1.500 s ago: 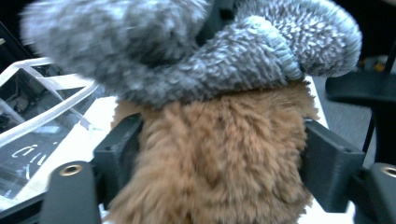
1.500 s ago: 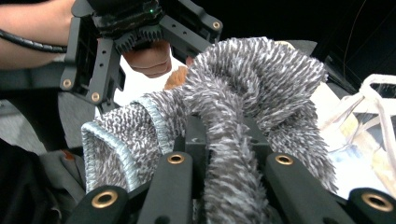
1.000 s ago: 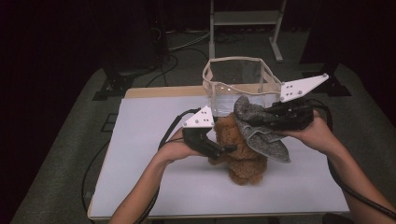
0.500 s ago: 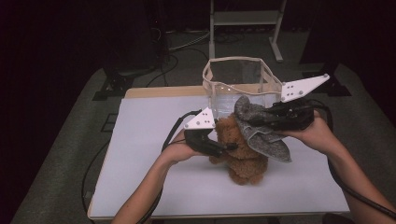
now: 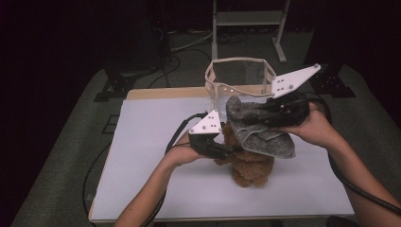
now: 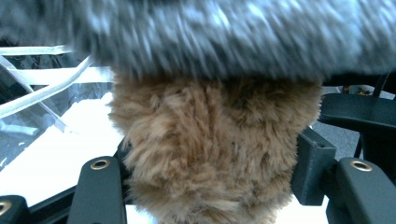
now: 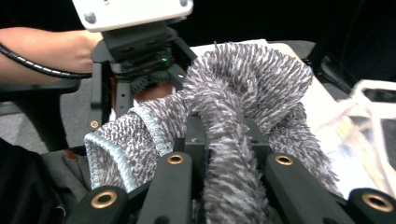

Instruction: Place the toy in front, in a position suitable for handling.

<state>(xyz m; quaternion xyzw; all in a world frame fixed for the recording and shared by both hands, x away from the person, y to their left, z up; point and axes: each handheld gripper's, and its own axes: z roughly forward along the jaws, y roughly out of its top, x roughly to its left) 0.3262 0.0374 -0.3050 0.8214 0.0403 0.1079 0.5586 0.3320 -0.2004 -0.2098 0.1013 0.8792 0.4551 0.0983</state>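
Observation:
A brown plush bear stands on the white table. My left gripper reaches in from the bear's left. Its jaws have just been closing, and in the left gripper view brown fur bulges between them, pressed on both sides. Over the bear's head hangs a grey fuzzy cloth, with my right gripper shut on a bunched fold of it. In the right gripper view that cloth rises between the right gripper's jaws, with the left gripper beyond it.
A clear plastic bin with a pale rim stands at the table's far edge, just behind the bear and the cloth. A metal stand's legs and cables lie on the dark floor beyond. Bare table extends to the left and front.
The left jaws have come together onto the bear. The right hand has lifted the cloth a little.

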